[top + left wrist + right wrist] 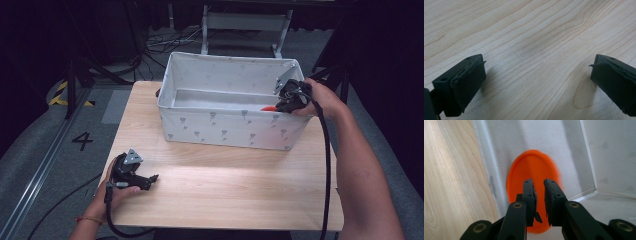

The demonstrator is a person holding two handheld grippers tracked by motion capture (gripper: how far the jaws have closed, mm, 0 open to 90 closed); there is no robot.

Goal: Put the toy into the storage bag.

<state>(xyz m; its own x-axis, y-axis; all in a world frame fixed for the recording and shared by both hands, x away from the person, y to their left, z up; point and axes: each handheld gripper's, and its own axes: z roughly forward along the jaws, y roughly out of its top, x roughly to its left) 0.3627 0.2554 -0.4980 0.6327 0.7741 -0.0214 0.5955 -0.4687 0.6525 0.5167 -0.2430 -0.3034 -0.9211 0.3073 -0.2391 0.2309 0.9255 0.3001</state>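
A flat orange disc [534,165] lies blurred inside the white fabric box [220,127], close to its right-hand wall. From the high view a sliver of the orange disc [268,108] peeks over the box's front rim. My right gripper [538,182] hangs over the disc with its jaws a narrow gap apart and nothing between them; the right gripper [281,106] is at the box's right end. My left gripper [152,177] rests near the table's front left, and the left gripper [537,65] stands wide open over bare wood.
The box [599,150] is white with a small grey print and stands at the back of the light wooden table [225,185]. A cable [327,165] trails from the right gripper along the forearm. Grey floor and metal frames surround the table.
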